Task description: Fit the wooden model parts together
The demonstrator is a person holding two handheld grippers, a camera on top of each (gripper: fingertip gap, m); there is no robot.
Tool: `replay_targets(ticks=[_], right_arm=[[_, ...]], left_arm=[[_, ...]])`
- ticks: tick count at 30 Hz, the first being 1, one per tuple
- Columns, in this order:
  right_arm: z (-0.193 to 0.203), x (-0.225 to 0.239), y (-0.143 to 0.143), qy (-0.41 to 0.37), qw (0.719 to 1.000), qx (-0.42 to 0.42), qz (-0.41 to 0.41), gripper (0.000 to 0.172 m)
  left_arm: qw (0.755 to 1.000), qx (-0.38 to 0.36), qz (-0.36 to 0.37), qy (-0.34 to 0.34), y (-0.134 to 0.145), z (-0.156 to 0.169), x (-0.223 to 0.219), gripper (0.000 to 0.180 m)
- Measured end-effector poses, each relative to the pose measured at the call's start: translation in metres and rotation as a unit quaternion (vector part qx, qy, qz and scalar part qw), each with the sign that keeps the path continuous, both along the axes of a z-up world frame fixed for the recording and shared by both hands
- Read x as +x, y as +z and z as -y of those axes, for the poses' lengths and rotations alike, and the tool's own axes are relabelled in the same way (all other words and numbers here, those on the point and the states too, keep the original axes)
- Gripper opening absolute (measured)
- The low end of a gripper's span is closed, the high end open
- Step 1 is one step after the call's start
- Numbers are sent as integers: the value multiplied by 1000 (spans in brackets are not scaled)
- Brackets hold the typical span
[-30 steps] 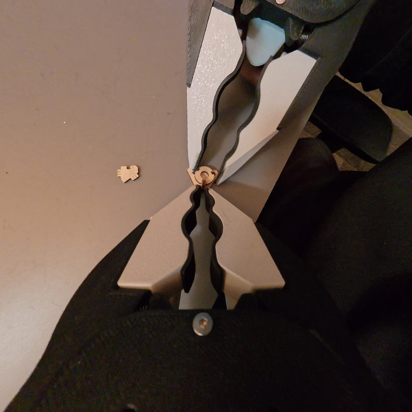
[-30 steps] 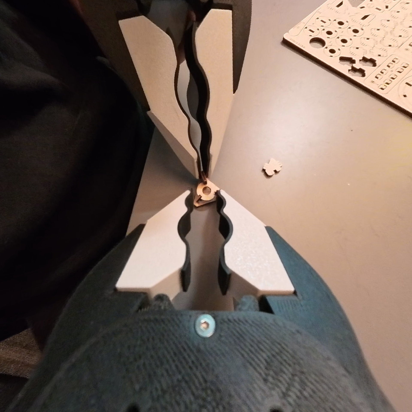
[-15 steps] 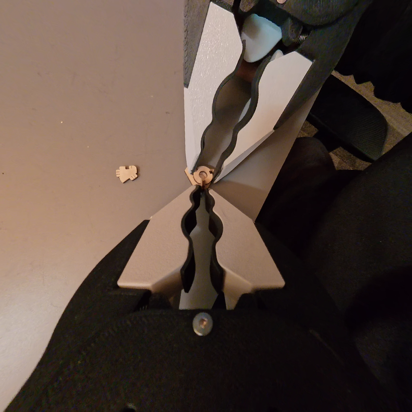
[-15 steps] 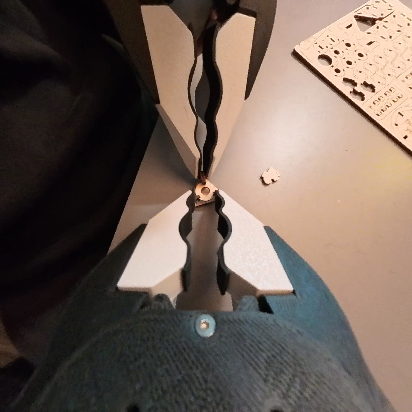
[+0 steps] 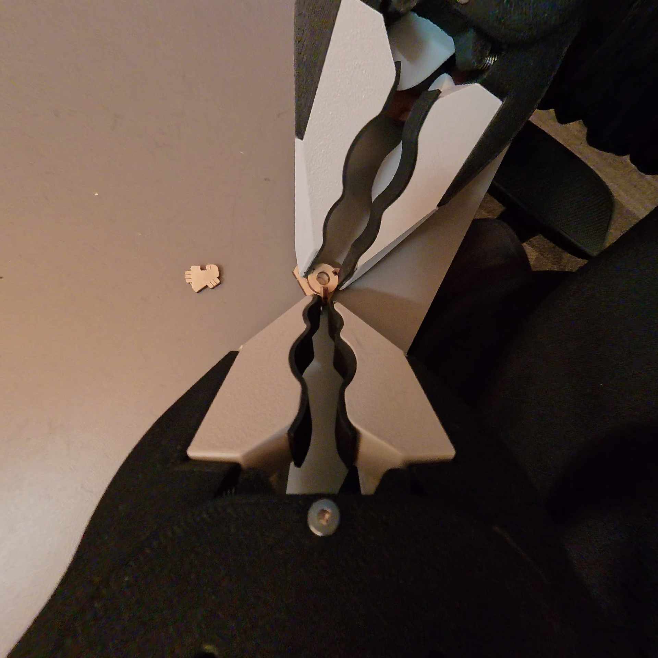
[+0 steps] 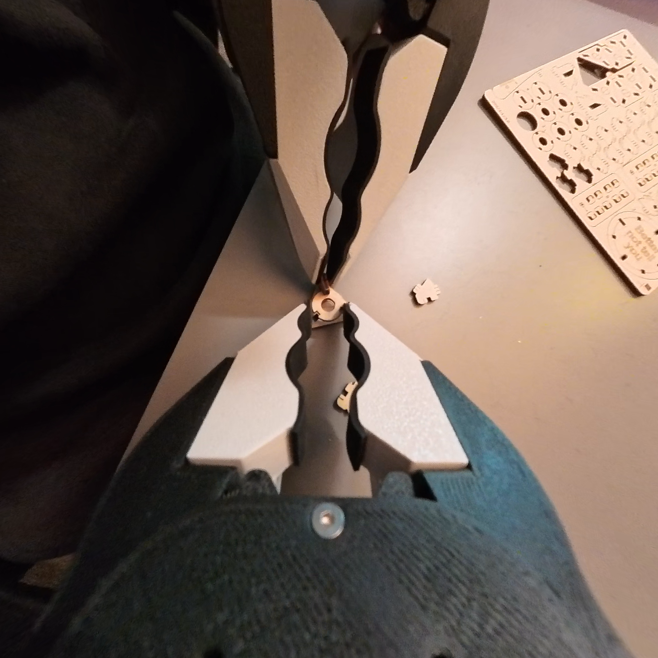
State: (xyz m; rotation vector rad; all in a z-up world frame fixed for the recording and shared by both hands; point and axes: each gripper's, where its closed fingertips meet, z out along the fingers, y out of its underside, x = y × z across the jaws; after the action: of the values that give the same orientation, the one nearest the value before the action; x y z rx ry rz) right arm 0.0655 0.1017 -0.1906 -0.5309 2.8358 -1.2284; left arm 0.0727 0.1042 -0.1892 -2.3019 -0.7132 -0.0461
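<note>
Right tongs (image 6: 327, 313) pinching wooden ring (image 6: 327, 305), left tongs (image 5: 324, 302) pinching thin peg (image 5: 324, 292) tip-to-tip; we'd keep peg square to ring.

A plain grey table (image 5: 124, 142) with small marks on it fills most of the view under a warm, dim light, and beyond its edge stands a black office chair (image 5: 555, 199) on a grey-brown carpet floor (image 5: 587, 149), with much dark shadow around it.
</note>
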Motion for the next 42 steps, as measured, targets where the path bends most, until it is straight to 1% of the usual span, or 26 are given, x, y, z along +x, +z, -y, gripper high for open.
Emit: replay_targets(ticks=[9, 10, 12, 14, 17, 20, 23, 27, 30, 35, 40, 42], right_arm=[[2, 0, 2, 7, 1000, -16, -18, 16], [2, -1, 3, 3, 1000, -21, -19, 20], [3, -2, 7, -6, 1000, -28, -8, 34], [1, -5, 13, -17, 999, -36, 8, 39], [-4, -7, 18, -29, 998, -47, 37, 36], [-8, -3, 12, -30, 997, -31, 67, 35], [-10, -1, 5, -30, 997, -15, 63, 35], [-13, -4, 8, -42, 997, -20, 66, 35], [-17, -7, 10, -61, 995, -26, 71, 35], [-25, -8, 12, -104, 991, -36, 69, 34], [-28, -14, 16, -170, 982, -60, 55, 34], [-29, -17, 17, -198, 976, -68, 52, 34]], left_arm=[[1000, 2, 1, 4, 0, 1, -2, 2], [1000, 1, 1, 3, 0, 1, -2, 2], [1000, 1, 0, 3, 0, 1, -2, 2], [1000, -2, -3, 1, 0, 1, -1, 2], [1000, -1, -3, -2, 0, 1, -1, 2], [1000, 1, -5, -7, 0, 0, -1, 2], [1000, -3, -14, -13, -1, 1, -1, 2], [999, -17, -28, -25, -1, 3, -1, 2], [999, -22, -34, -26, -2, 6, -2, 4], [999, 6, -23, -29, 3, 3, 1, 10], [999, 11, -30, -24, 2, 1, -1, 23], [999, 7, -37, -23, 0, 1, -2, 25]])
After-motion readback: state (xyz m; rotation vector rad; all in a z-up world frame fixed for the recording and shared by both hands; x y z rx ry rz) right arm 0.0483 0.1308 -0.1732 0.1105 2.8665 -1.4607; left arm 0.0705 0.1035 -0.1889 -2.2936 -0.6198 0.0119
